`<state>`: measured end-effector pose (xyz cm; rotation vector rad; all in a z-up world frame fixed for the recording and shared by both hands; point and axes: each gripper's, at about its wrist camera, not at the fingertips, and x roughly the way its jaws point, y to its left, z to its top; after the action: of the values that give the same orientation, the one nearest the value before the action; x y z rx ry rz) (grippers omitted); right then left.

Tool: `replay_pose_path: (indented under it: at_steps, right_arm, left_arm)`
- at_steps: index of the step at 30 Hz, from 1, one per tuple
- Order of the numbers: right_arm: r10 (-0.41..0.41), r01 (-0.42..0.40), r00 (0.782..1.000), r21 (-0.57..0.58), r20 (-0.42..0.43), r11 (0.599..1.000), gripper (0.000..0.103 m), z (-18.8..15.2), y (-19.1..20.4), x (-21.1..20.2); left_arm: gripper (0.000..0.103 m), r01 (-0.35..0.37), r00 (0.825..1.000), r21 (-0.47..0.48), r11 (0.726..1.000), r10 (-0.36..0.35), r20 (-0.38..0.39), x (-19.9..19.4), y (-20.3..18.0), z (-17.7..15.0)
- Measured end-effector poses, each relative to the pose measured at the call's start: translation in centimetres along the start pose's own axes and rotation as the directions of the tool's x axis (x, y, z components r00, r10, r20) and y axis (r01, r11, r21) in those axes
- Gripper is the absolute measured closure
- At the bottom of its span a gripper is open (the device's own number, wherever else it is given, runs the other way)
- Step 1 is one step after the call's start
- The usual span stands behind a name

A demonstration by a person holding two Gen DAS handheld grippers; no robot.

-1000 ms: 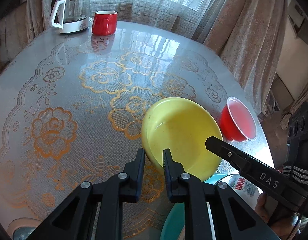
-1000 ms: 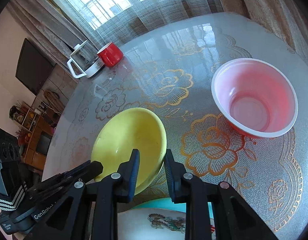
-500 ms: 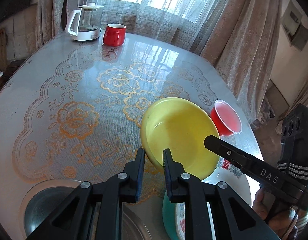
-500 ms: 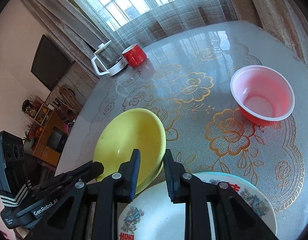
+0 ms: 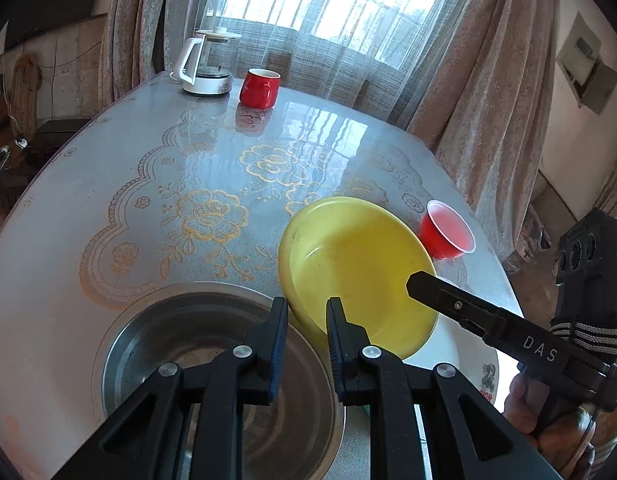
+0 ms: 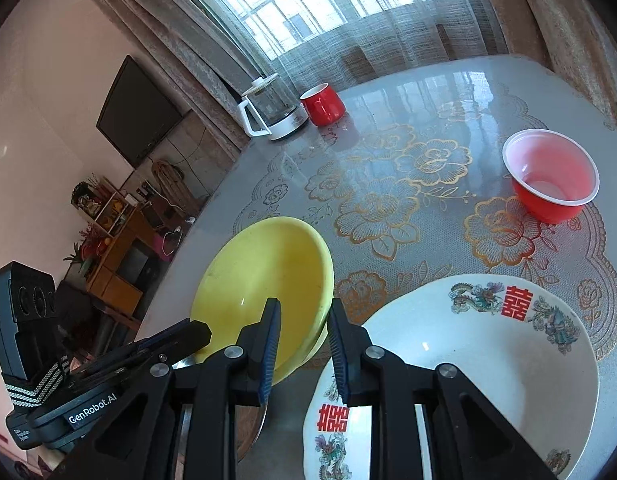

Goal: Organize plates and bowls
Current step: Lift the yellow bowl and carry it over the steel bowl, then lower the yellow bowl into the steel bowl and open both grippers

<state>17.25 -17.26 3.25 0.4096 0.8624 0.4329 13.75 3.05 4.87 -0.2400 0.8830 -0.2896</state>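
A yellow bowl hangs tilted above the table, held by both grippers. My left gripper is shut on its near-left rim; in the right wrist view it reaches in from the lower left. My right gripper is shut on the opposite rim, and in the left wrist view it lies over the bowl's right side. A steel dish sits below on the left. A white plate with dragons and red characters sits below on the right.
A red plastic bowl stands near the table's right edge. At the far side by the curtained window are a red mug and a glass kettle. A hand grips the right tool.
Both grippers have drawn back toward the near edge and risen with the yellow bowl. The steel dish and the white plate have come into view beneath it.
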Motion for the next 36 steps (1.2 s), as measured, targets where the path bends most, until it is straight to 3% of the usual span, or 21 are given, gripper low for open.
replay_pose_path:
  at_steps: [17,36]
  right_arm:
    - [0.070,-0.082,0.990,-0.099,-0.119,0.992,0.079,-4.6,5.8,3.4]
    - [0.011,-0.044,0.978,-0.153,-0.207,0.987,0.077,-6.9,7.0,5.9]
  left_arm:
    - [0.084,-0.049,0.999,-0.123,0.991,0.049,-0.004,-3.8,7.2,-5.6]
    - [0.084,-0.082,0.996,-0.139,0.987,0.075,-0.055,-2.9,8.6,-8.0]
